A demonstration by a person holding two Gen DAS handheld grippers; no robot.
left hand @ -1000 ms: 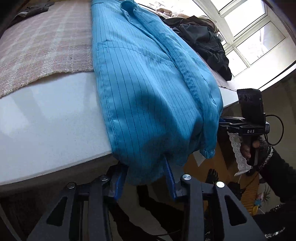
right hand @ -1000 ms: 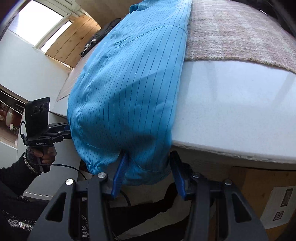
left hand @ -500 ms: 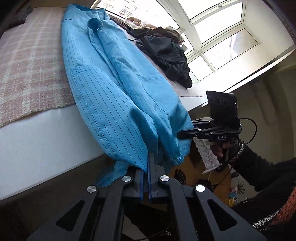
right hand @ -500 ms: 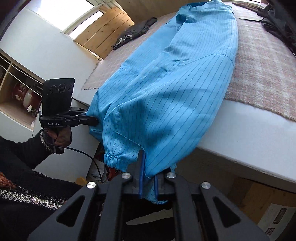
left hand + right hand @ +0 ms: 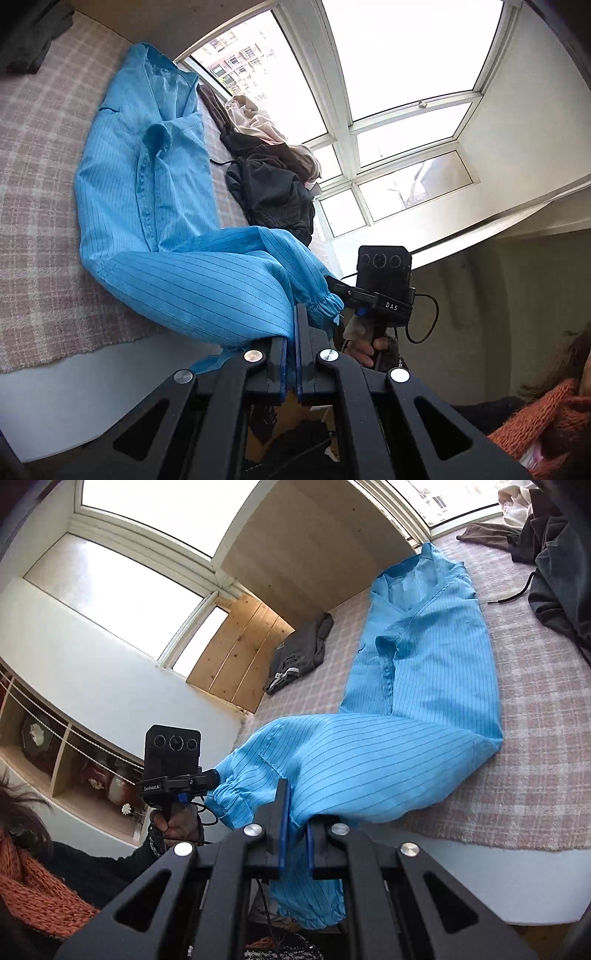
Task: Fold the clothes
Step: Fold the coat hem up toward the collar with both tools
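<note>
A blue pinstriped garment (image 5: 147, 206) is lying along a pink-and-white checked blanket (image 5: 37, 206) that is covering a white bed (image 5: 74, 387). Its far end, with an open neckline, is resting toward the window side of the bed, while its near end is being lifted off the blanket and is bulging up above the bed's near edge.

The left gripper (image 5: 291, 354) is gripping that lifted end: its blue-lined fingers (image 5: 282, 363) are pressing together on a fold of the blue cloth, with only a thin layer of fabric between them. The right gripper (image 5: 293, 834) is pinching the same end from the other side, its fingers (image 5: 282, 834) clamping a bunch of cloth, and more of the garment with a gathered cuff is hanging below them, off the bed's near edge. Each gripper is appearing in the other's view, close beside an elastic cuff of the garment; from those views alone, how its jaws are standing is too hidden to tell. A hand (image 5: 364, 345) is wrapping around the right gripper's handle, and another hand (image 5: 177, 821) is holding the left one.

A heap of dark clothes (image 5: 273, 192) with a pale piece on top is sitting at the window edge of the bed, just beside the blue garment. A folded grey garment (image 5: 301, 651) is lying at the far corner of the blanket, well apart from it, by a wooden panel (image 5: 240, 657).
</note>
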